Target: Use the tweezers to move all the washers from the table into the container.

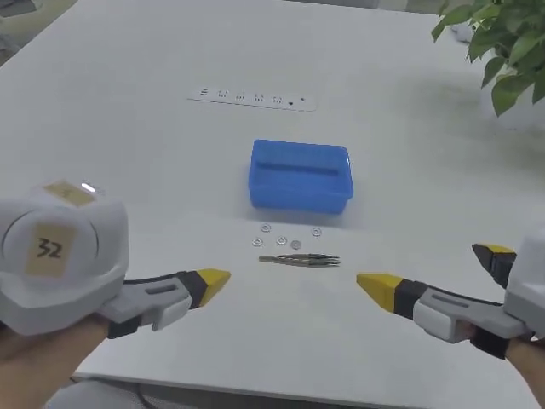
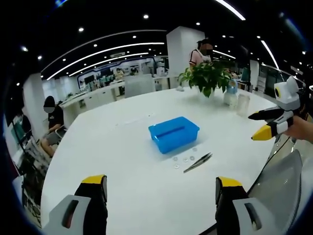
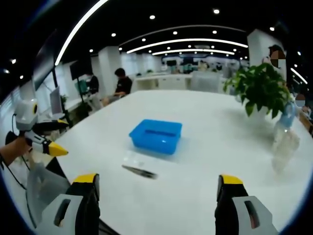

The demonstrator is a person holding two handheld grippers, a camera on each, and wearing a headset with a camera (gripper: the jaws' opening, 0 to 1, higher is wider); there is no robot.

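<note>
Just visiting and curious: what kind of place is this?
Likely an open-plan office or lab: a big white table with a potted plant, a person in the background, and long ceiling light strips.

worktop [image 1: 153, 153]: white, smooth, matt. container [image 1: 300, 175]: blue plastic, smooth, faint sheen. washers [image 1: 282, 241]: silvery metal, light glint. tweezers [image 1: 300, 260]: darker grey metal, dull finish. left gripper [image 2: 160, 182], right gripper [image 3: 158, 179]: grey and white moulded plastic, smooth; jaw tips matt yellow.
</note>
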